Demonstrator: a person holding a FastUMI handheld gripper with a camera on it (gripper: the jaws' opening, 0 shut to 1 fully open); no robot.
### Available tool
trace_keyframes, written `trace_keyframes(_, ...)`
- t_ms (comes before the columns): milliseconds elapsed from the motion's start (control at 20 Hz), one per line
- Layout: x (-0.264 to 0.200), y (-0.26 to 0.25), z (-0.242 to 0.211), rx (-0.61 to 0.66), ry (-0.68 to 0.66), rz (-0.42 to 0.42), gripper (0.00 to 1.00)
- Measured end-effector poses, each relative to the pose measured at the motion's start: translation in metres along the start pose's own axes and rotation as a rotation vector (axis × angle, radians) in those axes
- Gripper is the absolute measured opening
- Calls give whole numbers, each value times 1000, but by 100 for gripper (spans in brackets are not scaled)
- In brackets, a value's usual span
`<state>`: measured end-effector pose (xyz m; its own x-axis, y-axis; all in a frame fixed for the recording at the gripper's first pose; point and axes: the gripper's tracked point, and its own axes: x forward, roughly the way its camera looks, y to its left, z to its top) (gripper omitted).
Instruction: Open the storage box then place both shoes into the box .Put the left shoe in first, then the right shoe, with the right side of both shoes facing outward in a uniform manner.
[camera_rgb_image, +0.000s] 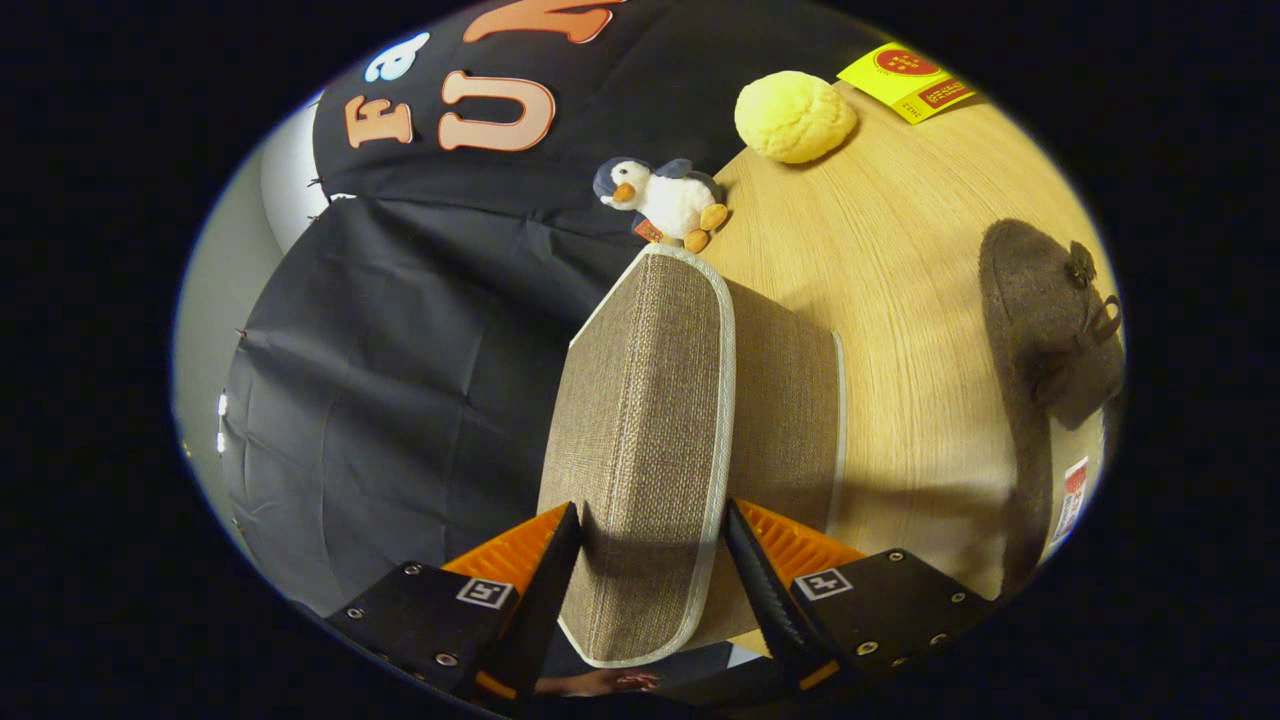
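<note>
The claw (650, 545) was partly spread, its two fingers (540, 590) standing on either side of the storage box lid (640, 420), a woven brown panel with pale edging. Both fingers lay close against the lid's two faces, though whether they truly pressed on it could not be told. The lid was raised on edge and ran forward from between the fingers. Just behind it sat the brown box body (785, 400), resting on the wooden surface (900, 330). Off to the right of the box, apart from it, lay a dark brown shoe (1050, 320). Beyond the lid's far end stood a small plush penguin (665, 200) at the surface's edge. Farther still were a yellow puffy ball (795, 115) and a yellow card (908, 80).
</note>
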<state>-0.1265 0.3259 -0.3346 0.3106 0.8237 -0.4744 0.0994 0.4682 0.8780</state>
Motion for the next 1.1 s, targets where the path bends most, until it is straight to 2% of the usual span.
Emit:
trace_keyframes(50,-4,0,1,-4,1,-1,79)
trace_keyframes(250,-29,7,1,-14,14,18,69)
trace_keyframes(300,-35,17,2,-15,17,53,68)
trace_keyframes(400,-44,40,6,-32,-3,113,56)
trace_keyframes(550,-44,65,-6,-117,43,139,41)
trace_keyframes(650,-43,92,-3,-132,55,194,34)
trace_keyframes(950,-34,167,16,-267,44,250,19)
trace_keyframes(1100,-15,189,15,-333,75,251,16)
